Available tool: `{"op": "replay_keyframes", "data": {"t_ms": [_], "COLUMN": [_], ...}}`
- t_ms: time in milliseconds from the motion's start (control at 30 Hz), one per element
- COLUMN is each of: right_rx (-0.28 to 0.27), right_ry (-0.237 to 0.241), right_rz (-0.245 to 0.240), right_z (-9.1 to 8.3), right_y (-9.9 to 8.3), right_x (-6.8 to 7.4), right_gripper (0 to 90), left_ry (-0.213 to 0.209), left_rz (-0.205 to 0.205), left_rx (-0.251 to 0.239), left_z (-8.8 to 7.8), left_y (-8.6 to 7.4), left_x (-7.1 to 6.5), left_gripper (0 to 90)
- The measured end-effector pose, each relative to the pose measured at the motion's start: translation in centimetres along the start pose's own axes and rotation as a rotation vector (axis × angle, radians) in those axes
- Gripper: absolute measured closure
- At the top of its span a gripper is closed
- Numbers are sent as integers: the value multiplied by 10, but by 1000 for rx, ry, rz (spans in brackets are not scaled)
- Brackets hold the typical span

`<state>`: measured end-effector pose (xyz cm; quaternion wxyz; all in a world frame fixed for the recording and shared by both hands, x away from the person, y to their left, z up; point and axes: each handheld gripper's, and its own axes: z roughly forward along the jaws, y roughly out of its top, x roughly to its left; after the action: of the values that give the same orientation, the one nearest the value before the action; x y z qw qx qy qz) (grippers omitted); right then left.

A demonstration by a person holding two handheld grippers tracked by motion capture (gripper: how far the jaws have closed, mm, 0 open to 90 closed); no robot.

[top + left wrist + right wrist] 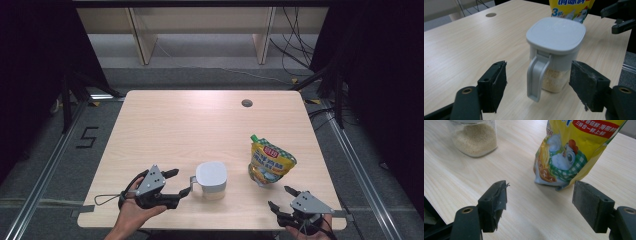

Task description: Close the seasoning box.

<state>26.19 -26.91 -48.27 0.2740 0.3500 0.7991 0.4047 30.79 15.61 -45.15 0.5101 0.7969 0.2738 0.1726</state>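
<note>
Jar [211, 179] with a white lid stands near the table [175, 125] front edge; the left gripper view shows its handle [537, 75] between the spread left gripper [175, 183], untouched. Right gripper [281, 198], spread, faces the yellow pouch [270, 161].

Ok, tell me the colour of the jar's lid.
Pale grey lid, clearest in the left gripper view.

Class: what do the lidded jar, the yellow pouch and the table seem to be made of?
Jar: clear plastic or glass, grains showing through; matte grey plastic lid. Pouch: glossy printed plastic film, creased. Table: pale wood-grain, probably laminate.
</note>
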Motion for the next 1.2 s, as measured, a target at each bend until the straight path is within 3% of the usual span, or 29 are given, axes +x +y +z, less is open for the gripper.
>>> {"op": "replay_keyframes", "data": {"t_ms": [167,267,333,400,467,533,600,633,667,700,933,967,1067,1100,1167,1200], "right_rx": [10,1,5,1,2,2,3,10,13,15,25,35,39,44,53,55], "right_ry": [13,-3,-5,-6,0,-1,-1,-5,-4,-8,-5,6,9,11,15,13], "right_rz": [3,-17,-3,-25,-27,-33,-32,-18,-27,-32,-36,-11,-42,-44,-47,-55], "right_z": [0,0,0,0,0,-1,-1,-2,-2,-3,-7,-8,-6,-6,-5,-4], "right_y": [0,1,1,1,2,2,2,1,1,0,-4,-5,-5,-5,-5,-5], "right_x": [1,1,3,2,3,4,4,5,5,5,8,11,9,9,10,10], "right_gripper": [289,289,289,288,288,286,286,285,285,285,283,282,278,276,274,273], "left_ry": [2,13,18,20,24,22,20,22,18,26,28,28,28,28,48,49], "left_rz": [-12,-29,-32,-31,-29,-53,-42,-18,-53,-25,-59,-38,-22,-22,-59,-48], "left_rx": [20,18,23,30,39,69,81,85,96,110,106,110,130,130,118,132], "left_z": [-8,-13,-15,-19,-20,-19,-19,-18,-16,-17,-18,-17,-15,-15,-12,-13], "left_y": [-16,-22,-24,-29,-31,-41,-44,-46,-51,-52,-53,-54,-56,-56,-59,-59], "left_x": [2,3,3,6,6,3,2,2,-3,-2,-5,-4,-2,-2,-1,0], "left_gripper": [279,274,272,267,259,257,257,257,257,257,254,253,253,253,252,251]}}
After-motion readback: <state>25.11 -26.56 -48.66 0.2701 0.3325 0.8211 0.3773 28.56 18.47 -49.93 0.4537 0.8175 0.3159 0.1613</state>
